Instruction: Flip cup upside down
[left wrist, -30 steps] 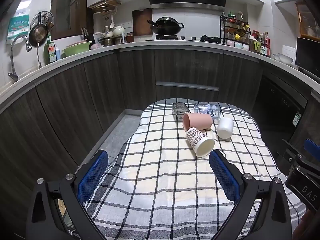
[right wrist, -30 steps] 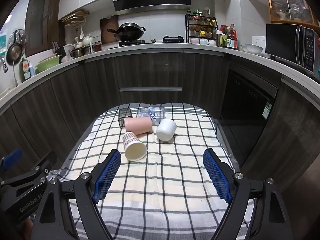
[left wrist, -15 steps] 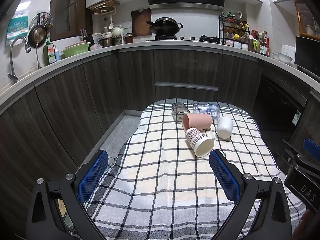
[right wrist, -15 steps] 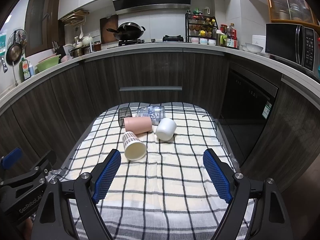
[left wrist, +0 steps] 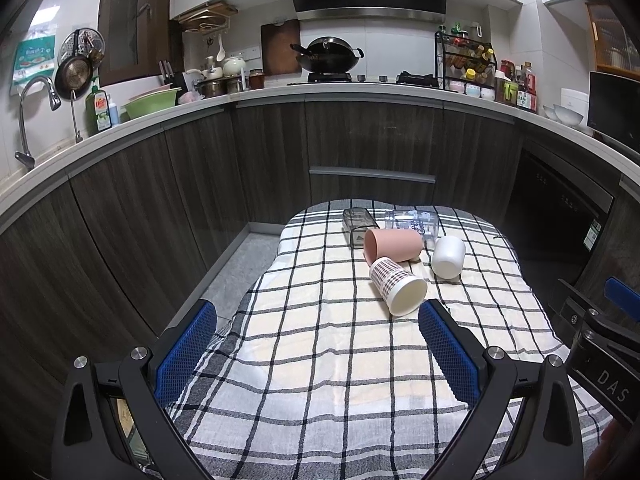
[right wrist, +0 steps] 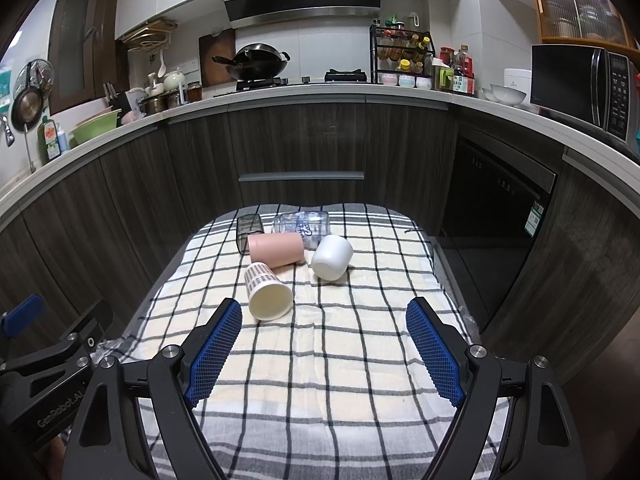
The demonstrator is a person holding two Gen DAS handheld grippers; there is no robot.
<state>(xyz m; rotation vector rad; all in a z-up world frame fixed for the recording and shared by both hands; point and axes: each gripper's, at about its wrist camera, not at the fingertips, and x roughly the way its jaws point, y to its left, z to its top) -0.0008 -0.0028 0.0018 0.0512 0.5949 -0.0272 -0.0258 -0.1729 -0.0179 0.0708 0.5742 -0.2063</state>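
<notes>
Several cups lie on their sides on a checked cloth (left wrist: 320, 360) (right wrist: 340, 360). A patterned paper cup (left wrist: 396, 286) (right wrist: 267, 292) lies nearest, mouth toward me. Behind it lie a pink cup (left wrist: 394, 243) (right wrist: 276, 249), a white cup (left wrist: 448, 257) (right wrist: 332, 257), a dark clear cup (left wrist: 358, 226) (right wrist: 247, 230) and a clear printed glass (left wrist: 412, 222) (right wrist: 306, 226). My left gripper (left wrist: 316, 348) is open and empty, short of the cups. My right gripper (right wrist: 324, 344) is open and empty, short of the cups.
The cloth covers a small table set before dark kitchen cabinets (left wrist: 372, 148) and a dishwasher (right wrist: 496, 200). Floor (left wrist: 236, 264) drops off at the table's left. The right gripper's body (left wrist: 600, 352) shows at the left view's right edge; the left gripper's body (right wrist: 48, 364) at the right view's left.
</notes>
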